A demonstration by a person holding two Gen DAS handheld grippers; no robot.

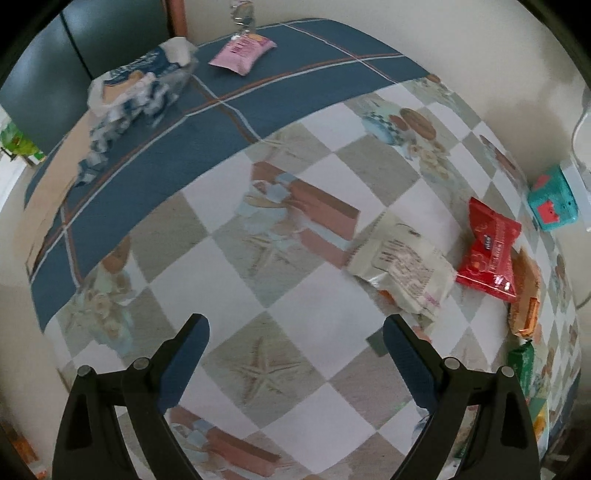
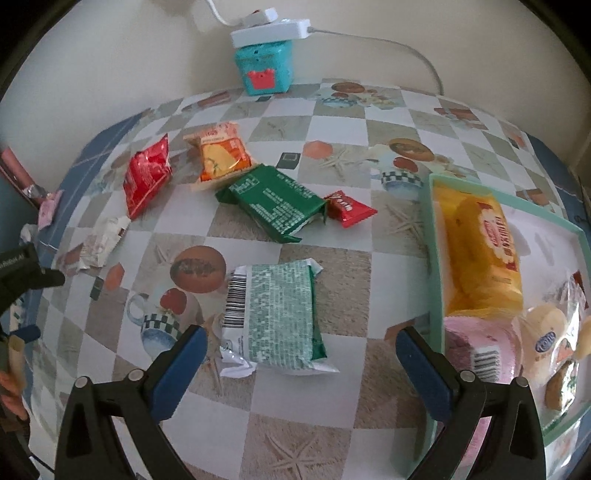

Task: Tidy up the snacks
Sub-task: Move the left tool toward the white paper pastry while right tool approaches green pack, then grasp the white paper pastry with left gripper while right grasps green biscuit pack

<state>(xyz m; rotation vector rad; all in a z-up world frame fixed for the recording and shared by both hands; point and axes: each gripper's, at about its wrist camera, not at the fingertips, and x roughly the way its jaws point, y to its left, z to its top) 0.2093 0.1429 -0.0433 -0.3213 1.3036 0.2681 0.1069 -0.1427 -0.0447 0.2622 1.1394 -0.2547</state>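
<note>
My right gripper [image 2: 301, 341] is open above the table, its blue pads on either side of a pale green snack packet [image 2: 277, 317] and clear of it. Farther back lie a dark green packet [image 2: 273, 201], a small red packet [image 2: 349, 208], an orange packet [image 2: 221, 155], a red packet [image 2: 146, 179] and a white wrapper [image 2: 103, 240]. A mint tray [image 2: 436, 258] at the right holds a yellow biscuit pack [image 2: 480, 254], a pink pack [image 2: 480, 350] and round cakes. My left gripper [image 1: 295, 332] is open over bare tablecloth; the white wrapper [image 1: 404, 271] and red packet [image 1: 487, 254] lie to its right.
A teal box [image 2: 264, 68] with a white power strip [image 2: 273, 29] on top stands at the wall. In the left wrist view a pink packet [image 1: 242, 53] and a crumpled blue-white bag [image 1: 136, 92] sit on the cloth's blue band, near a dark chair [image 1: 74, 55].
</note>
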